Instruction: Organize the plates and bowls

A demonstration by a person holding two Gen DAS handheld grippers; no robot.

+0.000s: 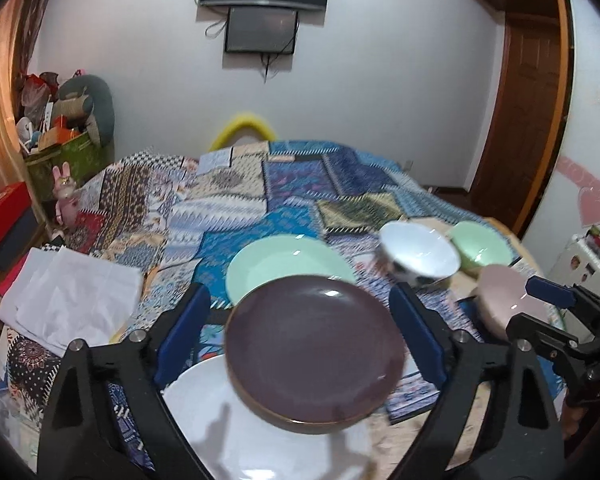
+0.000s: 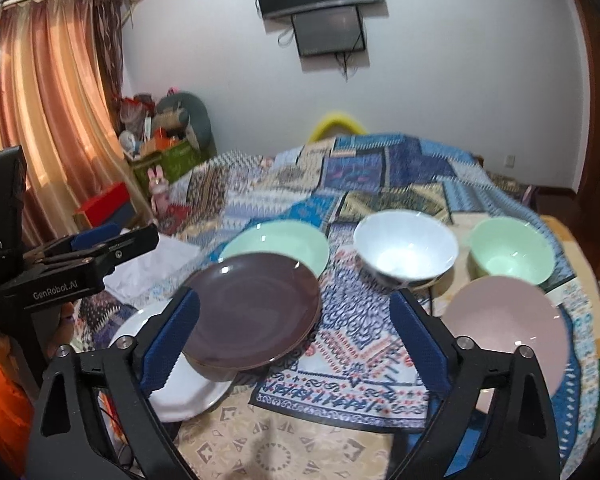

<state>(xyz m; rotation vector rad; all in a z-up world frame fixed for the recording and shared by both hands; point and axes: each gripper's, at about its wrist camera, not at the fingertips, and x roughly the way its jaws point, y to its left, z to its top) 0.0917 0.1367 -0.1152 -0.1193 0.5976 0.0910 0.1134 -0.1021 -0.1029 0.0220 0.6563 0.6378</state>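
A dark purple plate [image 1: 314, 354] rests partly on a white plate [image 1: 236, 428], between the wide-open fingers of my left gripper [image 1: 300, 336]. A mint green plate [image 1: 288, 264] lies behind it. A white bowl [image 1: 418, 252], a mint green bowl [image 1: 480, 246] and a pink bowl [image 1: 508, 300] sit to the right. My right gripper [image 2: 294, 344] is open and empty over the patterned cloth, with the purple plate [image 2: 252, 312] at its left finger and the pink bowl [image 2: 508, 340] behind its right finger. The white bowl [image 2: 406, 250] and green bowl [image 2: 510, 250] are beyond.
A patchwork cloth [image 1: 236, 208] covers the table. Folded white cloth [image 1: 68, 296] lies at the left edge. A yellow chair back [image 1: 242, 128] stands at the far side. Boxes and bags [image 1: 56, 132] are piled by the curtain, and a white cabinet [image 1: 584, 264] stands at right.
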